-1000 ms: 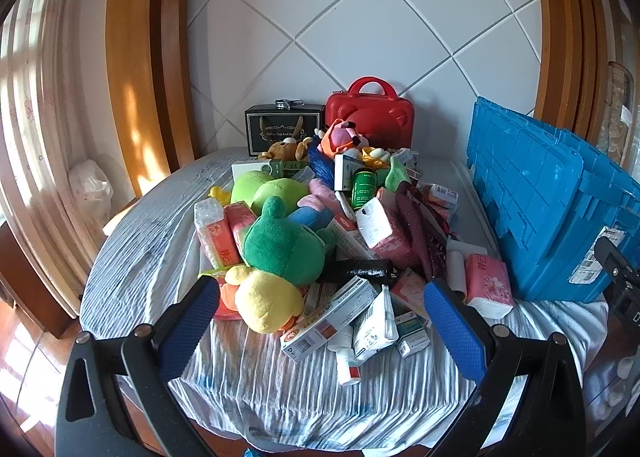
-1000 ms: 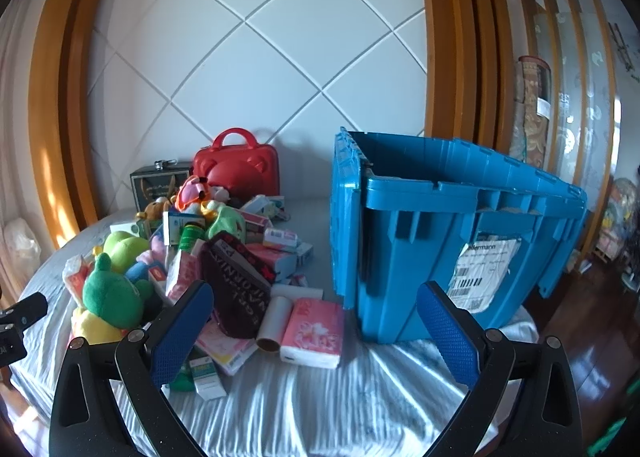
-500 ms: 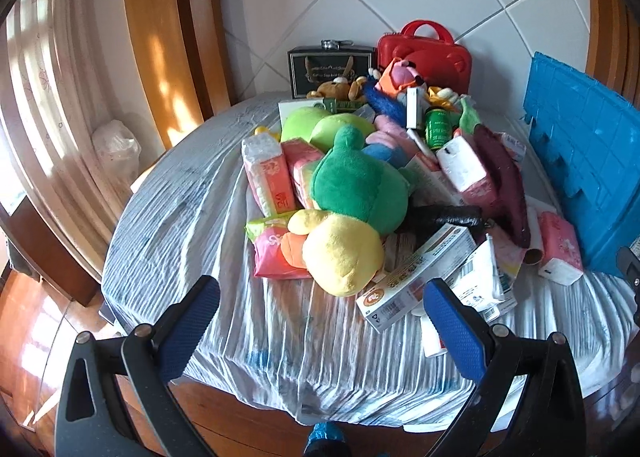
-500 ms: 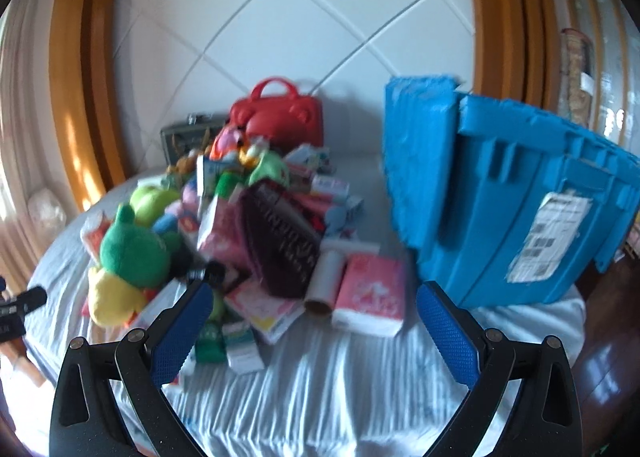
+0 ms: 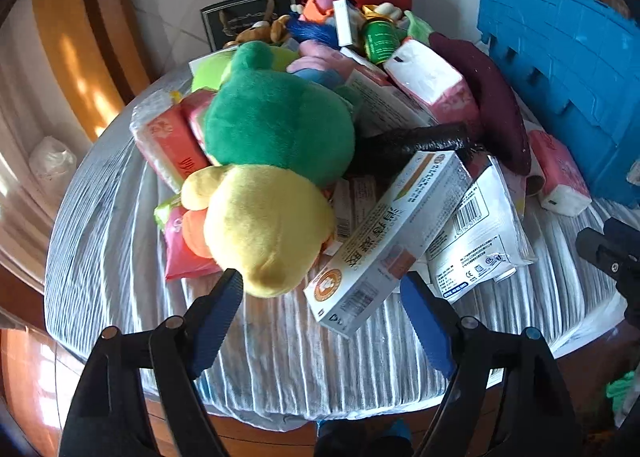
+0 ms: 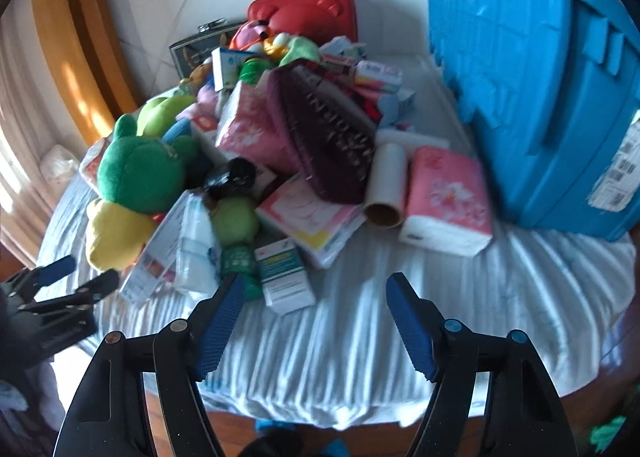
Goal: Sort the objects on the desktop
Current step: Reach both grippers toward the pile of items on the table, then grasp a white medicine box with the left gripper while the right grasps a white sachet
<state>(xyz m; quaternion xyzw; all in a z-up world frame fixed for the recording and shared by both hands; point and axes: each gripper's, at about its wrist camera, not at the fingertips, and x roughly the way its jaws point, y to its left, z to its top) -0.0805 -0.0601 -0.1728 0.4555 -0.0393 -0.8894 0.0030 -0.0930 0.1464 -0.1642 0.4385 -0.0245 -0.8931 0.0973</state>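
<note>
Left wrist view: the pile fills far more of the frame than a second ago; the view has dropped and tipped down onto the near edge of the table (image 5: 120, 257). Left tongs (image 5: 322, 297) spread, jaws starting to close, pinching nothing. The yellow end of the plush (image 5: 264, 225) and the end of the long box (image 5: 384, 241) sit just ahead of the fingertips, the plush near the left finger, the box near the right. Reads as an approach to a first pick, not yet a grasp. Plush: green body, yellow head, orange bits, soft and bulky, lying across tissue packs (image 5: 168, 141). Box: white card, printed, propped at a slant on the heap.

Right wrist view: same shift, with the wall mostly gone from frame, pile and cloth closer, picture blurred. Right tongs (image 6: 316, 297) closing, still apart, nothing between them. Small green-and-white box (image 6: 284, 273) lies just ahead, nearer the left finger. Pink tissue pack (image 6: 448, 201) and roll (image 6: 386, 185) lie beside the blue crate (image 6: 540, 77), likely the sorting bin. Left tongs show at the frame's left edge.
</note>
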